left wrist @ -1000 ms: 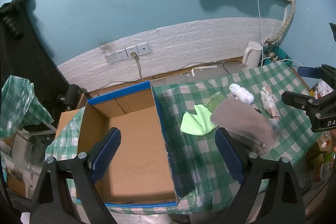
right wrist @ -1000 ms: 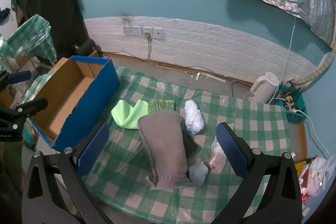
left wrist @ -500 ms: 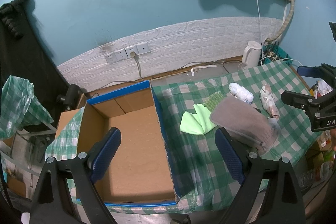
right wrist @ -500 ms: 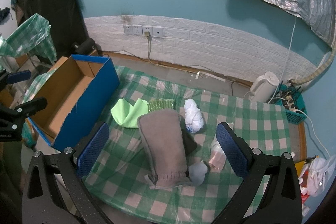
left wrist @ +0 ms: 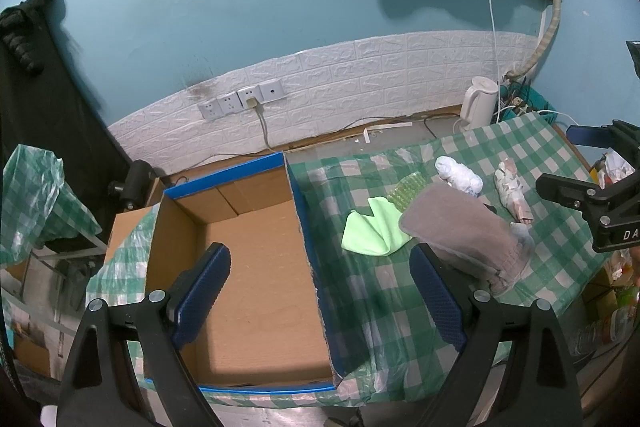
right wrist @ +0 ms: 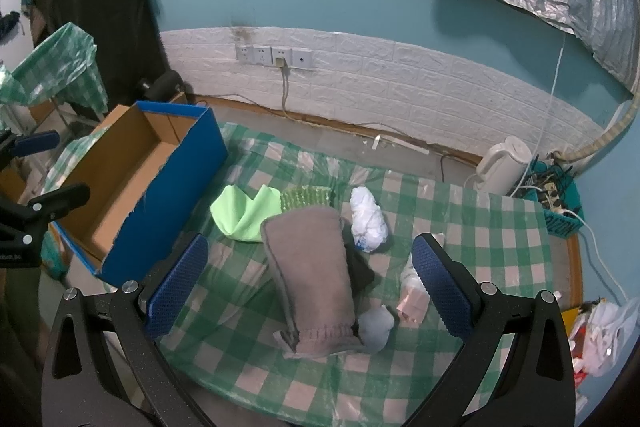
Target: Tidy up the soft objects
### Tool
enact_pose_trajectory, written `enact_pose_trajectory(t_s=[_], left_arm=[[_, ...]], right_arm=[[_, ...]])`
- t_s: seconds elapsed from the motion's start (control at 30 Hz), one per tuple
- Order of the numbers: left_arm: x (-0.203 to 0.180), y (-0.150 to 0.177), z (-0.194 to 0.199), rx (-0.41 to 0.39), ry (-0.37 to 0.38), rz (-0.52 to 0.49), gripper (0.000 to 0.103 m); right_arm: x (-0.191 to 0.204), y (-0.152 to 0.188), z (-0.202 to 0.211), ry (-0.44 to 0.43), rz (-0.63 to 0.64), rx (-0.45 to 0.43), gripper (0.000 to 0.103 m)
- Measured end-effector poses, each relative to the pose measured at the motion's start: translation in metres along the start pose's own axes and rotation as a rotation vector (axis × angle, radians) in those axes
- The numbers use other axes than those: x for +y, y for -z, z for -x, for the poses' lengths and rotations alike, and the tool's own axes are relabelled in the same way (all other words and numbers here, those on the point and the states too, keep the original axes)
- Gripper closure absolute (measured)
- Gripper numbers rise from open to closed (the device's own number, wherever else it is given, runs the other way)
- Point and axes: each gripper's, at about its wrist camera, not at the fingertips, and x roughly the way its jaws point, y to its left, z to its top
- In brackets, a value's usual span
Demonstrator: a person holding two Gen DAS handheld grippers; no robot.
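Both tools hover released above the worktop, nothing picked yet.

The soft things lie clustered on the checked worktop (right wrist: pixel 460 227) beside the empty cardboard box (left wrist: pixel 256 267), probably their destination: grey towel (right wrist: pixel 312 267), green cloth (right wrist: pixel 240 215), white bundle (right wrist: pixel 368 219). Left tool (left wrist: pixel 320 291) straddles the box wall; right tool (right wrist: pixel 308 283) hangs spread above the towel, empty.

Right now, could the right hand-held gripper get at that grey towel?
Probably yes: the right hand-held gripper hangs open above the grey towel, which lies on top of the pile, uncovered.
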Motion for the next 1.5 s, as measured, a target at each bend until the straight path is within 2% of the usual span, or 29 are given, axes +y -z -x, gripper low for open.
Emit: enact_pose_trajectory(t_s=[0.3,0.67,1.0,1.27,1.5], left_arm=[[-0.006,0.006,-0.009,0.031,-0.002,-0.021,0.011],[-0.031,0.000,-0.028,0.098,0.043,-0.061,0.011],[-0.051,-0.003,-0.044,0.128,0.033,-0.087,0.011],[-0.067,0.001,-0.065,0.204,0.086,-0.088,0.011],[-0.088,0.010,-0.092,0.274,0.096,-0.125,0.011]], right_arm=[[-0.009,0.000,-0.006,0.014,-0.002,0.020,0.002],[-0.032,0.014,-0.020,0.055,-0.029,0.073,0.002],[-0.052,0.026,-0.035,0.088,-0.048,0.121,0.002],[-0.070,0.038,-0.056,0.129,-0.072,0.169,0.002],[-0.088,0.049,-0.092,0.181,-0.093,0.232,0.002]])
